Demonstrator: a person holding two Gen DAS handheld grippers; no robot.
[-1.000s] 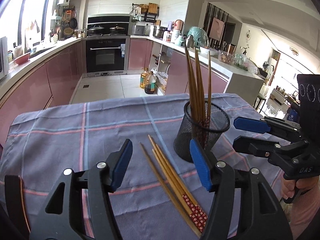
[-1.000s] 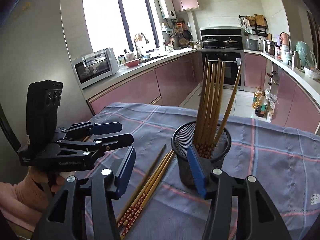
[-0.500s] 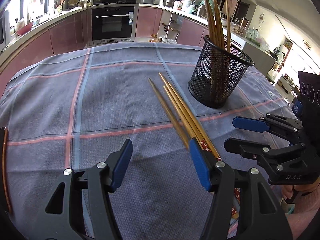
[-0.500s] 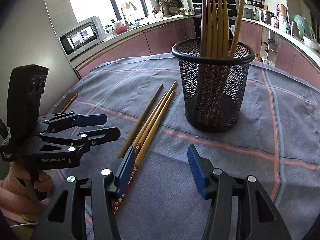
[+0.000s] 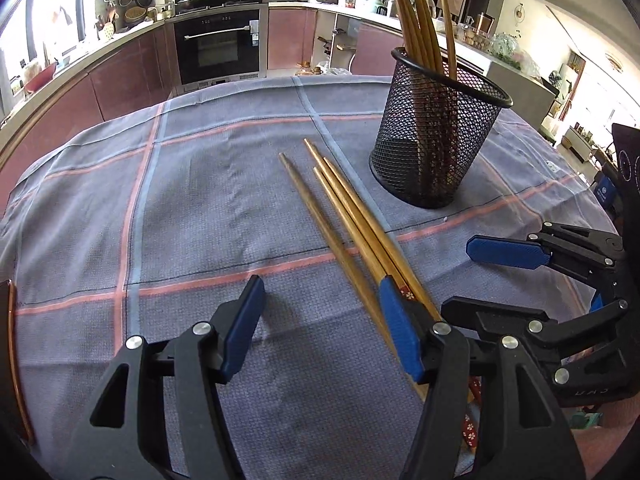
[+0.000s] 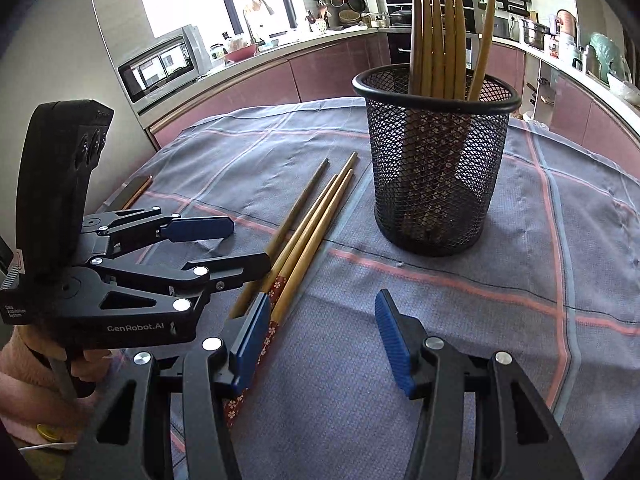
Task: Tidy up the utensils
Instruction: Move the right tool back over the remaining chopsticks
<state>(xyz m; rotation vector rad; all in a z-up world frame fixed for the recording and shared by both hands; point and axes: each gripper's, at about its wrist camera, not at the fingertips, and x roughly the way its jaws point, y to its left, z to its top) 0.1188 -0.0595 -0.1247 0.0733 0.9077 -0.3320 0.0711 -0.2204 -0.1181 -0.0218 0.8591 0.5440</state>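
Since a second ago both grippers have been lowered toward the table and tilted down over the loose chopsticks (image 5: 344, 216), which are now seen from closer and from above. The left gripper (image 5: 320, 332) is held just over the cloth with its jaws apart and nothing between them; its right pad is seen over the decorated ends of the bundle at about 4 o'clock in the left wrist view. The right gripper (image 6: 320, 340) is likewise held with jaws apart and empty, its left pad lying across the patterned ends of the same chopsticks at about 7 o'clock in the right wrist view.

Four chopsticks are laid side by side on the plaid tablecloth (image 5: 192, 200), their tips pointed toward the mesh holder (image 5: 436, 148), which stands upright at 1 o'clock in the left wrist view and already holds several chopsticks on end. The tips lie near the holder's base but apart from it.

The descent is judged to be the approach to a pick: nothing has been gripped yet, and the loose four remain to be lifted and stood in the holder
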